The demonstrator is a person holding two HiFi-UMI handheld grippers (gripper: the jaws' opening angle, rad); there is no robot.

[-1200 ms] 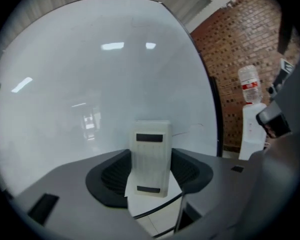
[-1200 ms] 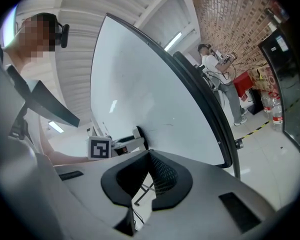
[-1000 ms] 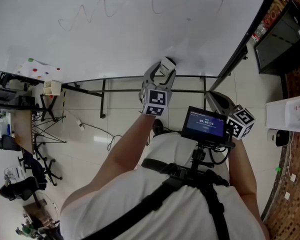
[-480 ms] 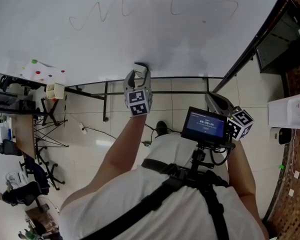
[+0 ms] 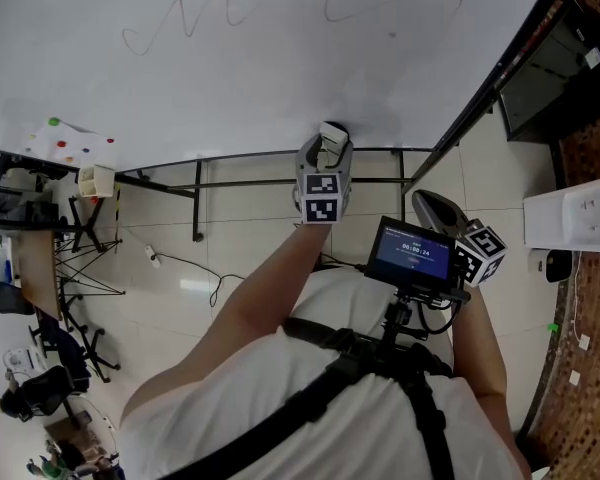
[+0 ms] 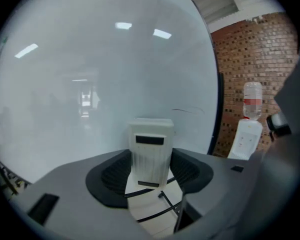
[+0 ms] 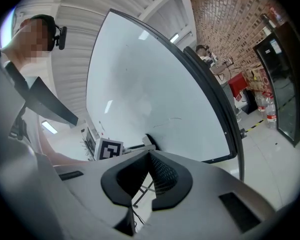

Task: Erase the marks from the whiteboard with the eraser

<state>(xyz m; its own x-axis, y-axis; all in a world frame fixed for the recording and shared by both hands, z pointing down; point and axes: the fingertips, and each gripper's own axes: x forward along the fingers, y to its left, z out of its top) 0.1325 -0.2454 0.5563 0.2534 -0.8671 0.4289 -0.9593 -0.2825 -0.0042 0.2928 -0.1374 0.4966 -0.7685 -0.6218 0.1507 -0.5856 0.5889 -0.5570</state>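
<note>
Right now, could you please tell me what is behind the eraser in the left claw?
The whiteboard stands directly behind the eraser held in the left claw. The patch the eraser covers is hidden, so marks there cannot be seen.

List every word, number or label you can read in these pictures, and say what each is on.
Nothing reads clearly.
Small screen: bright digits, too small to read.
Eraser: dark label strip, no legible print.
Whiteboard: no letters or numbers drawn on it.
</note>
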